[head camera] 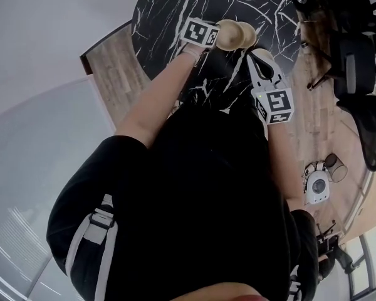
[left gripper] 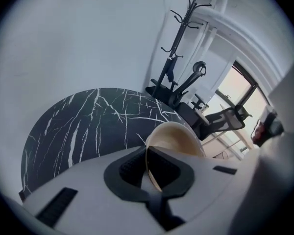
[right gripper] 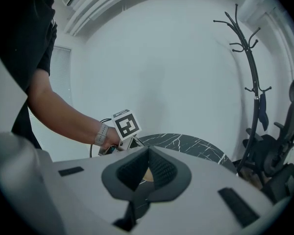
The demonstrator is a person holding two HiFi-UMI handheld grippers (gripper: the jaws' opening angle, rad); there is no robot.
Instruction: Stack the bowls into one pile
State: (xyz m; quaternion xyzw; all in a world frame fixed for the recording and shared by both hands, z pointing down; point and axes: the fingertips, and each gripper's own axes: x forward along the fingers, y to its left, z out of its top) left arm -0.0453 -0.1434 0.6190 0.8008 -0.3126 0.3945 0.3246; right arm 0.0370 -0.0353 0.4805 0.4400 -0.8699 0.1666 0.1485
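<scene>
My left gripper (head camera: 217, 36) is shut on the rim of a beige bowl (head camera: 228, 34), held above the black marble table (head camera: 175, 5). In the left gripper view the thin rim runs between the closed pads of that gripper (left gripper: 148, 151), and the bowl (left gripper: 175, 138) tilts beyond them over the table (left gripper: 88, 121). A second beige bowl (head camera: 247, 35) shows just right of the first. My right gripper (head camera: 254, 52) is close below it, and its pads (right gripper: 148, 150) meet with nothing seen between them. Through the gap under the pads a bit of beige (right gripper: 145, 176) shows.
A black coat stand (left gripper: 179, 43) (right gripper: 252, 82) rises behind the table by the white wall. Black office chairs (head camera: 357, 68) (left gripper: 225, 119) stand on the wood floor to the right. A small white round device (head camera: 318, 187) sits on the floor. The person's black clothing fills the middle of the head view.
</scene>
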